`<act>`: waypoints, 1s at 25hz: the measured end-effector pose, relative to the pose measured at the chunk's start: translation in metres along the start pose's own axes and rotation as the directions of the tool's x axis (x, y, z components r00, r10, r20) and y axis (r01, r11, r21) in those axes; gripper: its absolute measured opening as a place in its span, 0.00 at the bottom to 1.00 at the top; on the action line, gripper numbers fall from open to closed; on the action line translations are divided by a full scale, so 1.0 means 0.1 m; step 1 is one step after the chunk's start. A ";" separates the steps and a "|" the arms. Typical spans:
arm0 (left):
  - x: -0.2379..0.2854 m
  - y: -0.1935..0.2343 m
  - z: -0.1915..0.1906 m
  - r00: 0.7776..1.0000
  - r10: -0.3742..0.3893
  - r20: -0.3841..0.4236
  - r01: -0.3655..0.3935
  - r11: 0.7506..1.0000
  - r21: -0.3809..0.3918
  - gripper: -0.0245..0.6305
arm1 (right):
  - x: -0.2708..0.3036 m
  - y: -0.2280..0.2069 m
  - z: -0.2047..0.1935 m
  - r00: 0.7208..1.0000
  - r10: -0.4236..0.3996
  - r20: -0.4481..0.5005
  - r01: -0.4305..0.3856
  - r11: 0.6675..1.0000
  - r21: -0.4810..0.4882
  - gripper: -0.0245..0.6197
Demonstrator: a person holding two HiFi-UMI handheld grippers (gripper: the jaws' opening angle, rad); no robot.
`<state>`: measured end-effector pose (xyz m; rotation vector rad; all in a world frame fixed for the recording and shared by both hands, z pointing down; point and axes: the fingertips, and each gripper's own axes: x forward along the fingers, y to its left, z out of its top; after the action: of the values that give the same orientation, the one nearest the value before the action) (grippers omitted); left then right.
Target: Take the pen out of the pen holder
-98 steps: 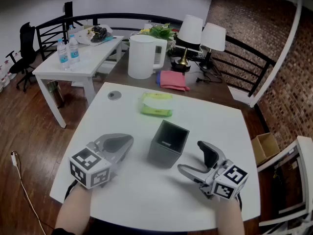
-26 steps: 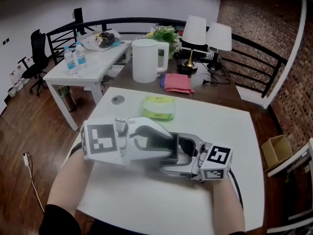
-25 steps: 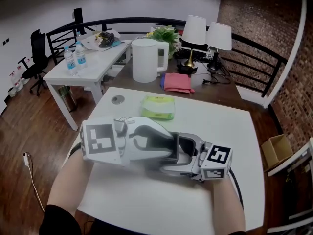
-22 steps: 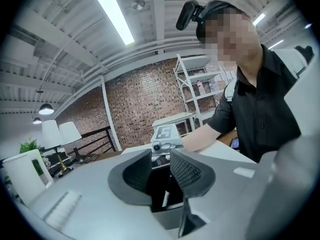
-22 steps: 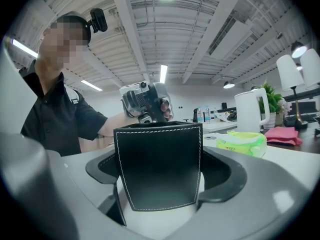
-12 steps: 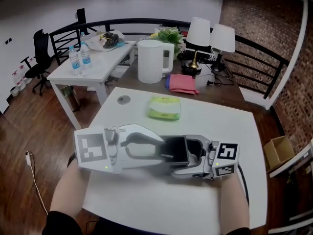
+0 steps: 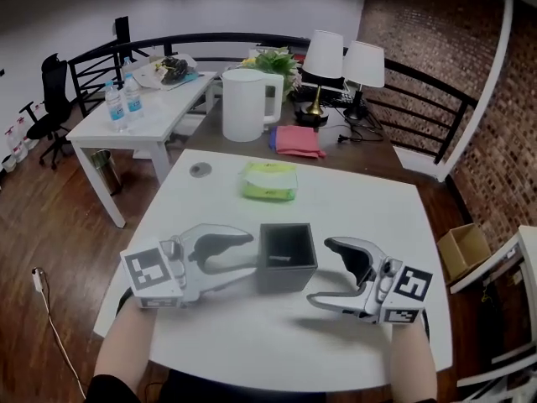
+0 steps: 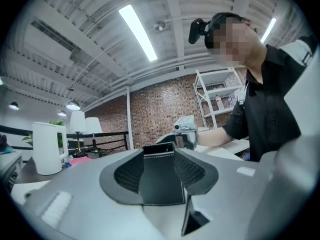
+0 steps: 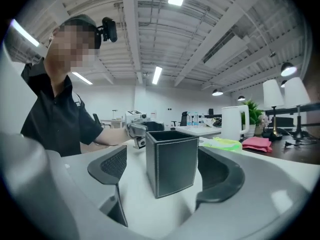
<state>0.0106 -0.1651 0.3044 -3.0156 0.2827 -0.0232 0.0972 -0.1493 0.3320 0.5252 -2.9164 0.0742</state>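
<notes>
Surface: white table (image 7: pixel 352 200) with rounded corners, smooth and matte, standing on a dark wood-plank floor (image 7: pixel 50 225). A brick wall (image 7: pixel 428 49) is seen at the right, and a black metal railing (image 7: pixel 419 82) runs behind the table. A second white table (image 7: pixel 92 124) carries two water bottles (image 7: pixel 122 99). A white jug (image 7: pixel 244 104), a pink cloth (image 7: pixel 295 139) and two white-shaded lamps (image 7: pixel 325 55) are noted beyond the far edge. A green packet (image 7: pixel 270 180) lies on the table's far half.

The pen holder (image 7: pixel 286 269) stands upright at mid-table, between the two grippers. It is square, black and leather-like, with pale stitching along its edges. A pale streak (image 7: pixel 281 259) is seen in its opening; whether it is the pen cannot be told.

Left gripper (image 7: pixel 250 254): jaws parted and just opening, the holder's wall framed in the gap, not pinched. Right gripper (image 7: pixel 321 273): jaws spread wide, the holder ahead and clear of both ribbed dark pads.
</notes>
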 end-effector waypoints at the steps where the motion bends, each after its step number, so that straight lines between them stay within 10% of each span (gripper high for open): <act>1: -0.01 0.04 -0.07 1.000 0.013 -0.020 -0.013 1.000 0.002 0.29 | 0.00 0.05 -0.02 0.999 -0.044 0.005 0.044 0.999 -0.013 0.74; 6: 0.07 0.34 -0.30 0.999 0.033 -0.023 -0.036 0.994 -0.103 0.36 | 0.12 -0.05 -0.14 0.975 -0.220 -0.017 0.221 0.973 0.070 0.60; 13: 0.09 0.27 -0.35 0.999 -0.036 -0.009 0.033 0.980 -0.198 0.42 | 0.24 -0.10 -0.19 0.985 -0.167 -0.037 0.168 0.985 0.032 0.46; 19: 0.08 -0.01 -0.44 0.996 -0.036 -0.076 0.027 0.993 -0.117 0.56 | 0.26 -0.12 -0.20 1.000 0.005 -0.029 -0.004 1.000 0.015 0.46; 25: -0.06 -0.12 -0.38 0.998 -0.030 -0.057 0.021 0.988 -0.155 0.56 | 0.24 -0.24 -0.19 0.999 -0.007 -0.036 0.008 1.000 0.017 0.54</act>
<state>0.0058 -0.1564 0.3439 -3.1767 0.2629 -0.0982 0.0869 -0.1785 0.3556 0.5317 -2.8808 0.1069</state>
